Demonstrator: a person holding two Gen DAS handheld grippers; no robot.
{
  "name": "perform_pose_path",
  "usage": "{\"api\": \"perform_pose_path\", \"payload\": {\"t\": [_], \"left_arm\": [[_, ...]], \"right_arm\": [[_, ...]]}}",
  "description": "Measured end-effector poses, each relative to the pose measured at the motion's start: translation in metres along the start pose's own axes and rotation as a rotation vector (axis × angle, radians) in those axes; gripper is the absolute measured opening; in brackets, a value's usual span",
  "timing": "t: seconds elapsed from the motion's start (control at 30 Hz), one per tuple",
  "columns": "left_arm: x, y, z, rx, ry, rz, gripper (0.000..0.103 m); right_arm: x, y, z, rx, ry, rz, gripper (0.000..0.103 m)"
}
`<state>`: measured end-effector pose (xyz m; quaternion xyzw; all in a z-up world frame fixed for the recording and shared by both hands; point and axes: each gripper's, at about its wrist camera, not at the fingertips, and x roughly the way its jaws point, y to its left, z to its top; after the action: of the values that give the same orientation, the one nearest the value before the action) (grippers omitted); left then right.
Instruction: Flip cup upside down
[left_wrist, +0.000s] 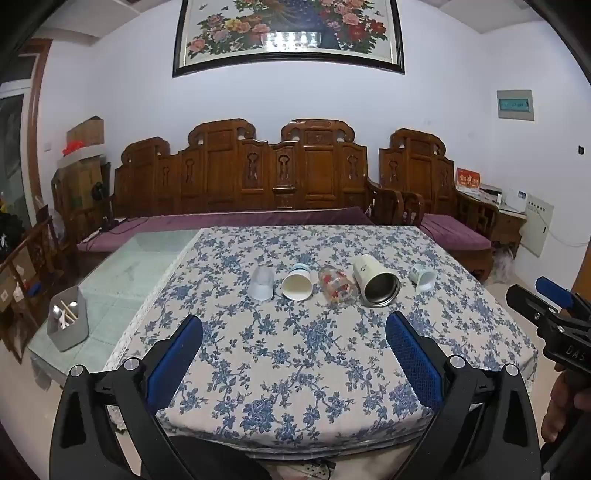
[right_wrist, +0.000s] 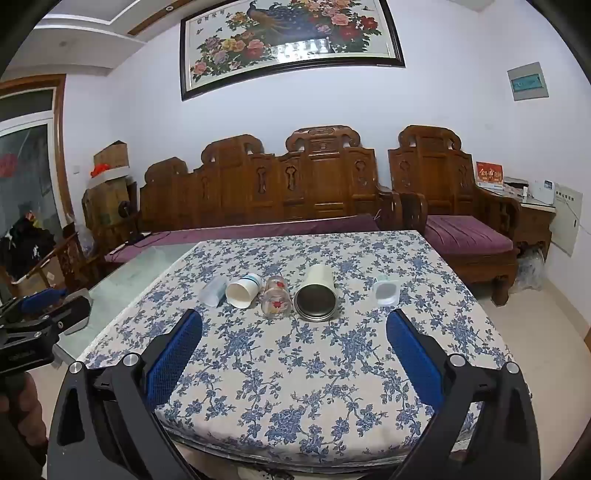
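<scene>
Several cups lie on their sides in a row on the blue-flowered tablecloth (left_wrist: 295, 354), mouths toward me: a clear plastic cup (left_wrist: 261, 283) (right_wrist: 213, 291), a white paper cup (left_wrist: 297, 286) (right_wrist: 243, 290), a glass with red print (left_wrist: 337, 286) (right_wrist: 277, 297), a cream steel-lined tumbler (left_wrist: 376, 280) (right_wrist: 317, 294) and a small white cup (left_wrist: 423, 279) (right_wrist: 386, 291). My left gripper (left_wrist: 293, 339) is open and empty, well short of the row. My right gripper (right_wrist: 294, 338) is open and empty, also short of the row, facing the tumbler.
A grey holder with utensils (left_wrist: 68, 319) stands on the bare glass tabletop (left_wrist: 147, 266) at the left. A carved wooden bench (left_wrist: 240, 177) with purple cushions stands behind the table. The right gripper shows at the left wrist view's right edge (left_wrist: 554, 317).
</scene>
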<state>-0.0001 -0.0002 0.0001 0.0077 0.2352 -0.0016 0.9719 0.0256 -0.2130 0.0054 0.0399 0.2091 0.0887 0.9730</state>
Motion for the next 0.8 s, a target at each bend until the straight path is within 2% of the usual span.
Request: {"api": "perform_pose_path", "payload": {"t": [0.8], "left_arm": [[-0.0071, -0.0042, 0.0077, -0.006, -0.009, -0.004, 0.095]], "right_arm": [[0.0014, 0.0028, -0.0011, 0.000, 0.004, 0.007, 0.100]]}}
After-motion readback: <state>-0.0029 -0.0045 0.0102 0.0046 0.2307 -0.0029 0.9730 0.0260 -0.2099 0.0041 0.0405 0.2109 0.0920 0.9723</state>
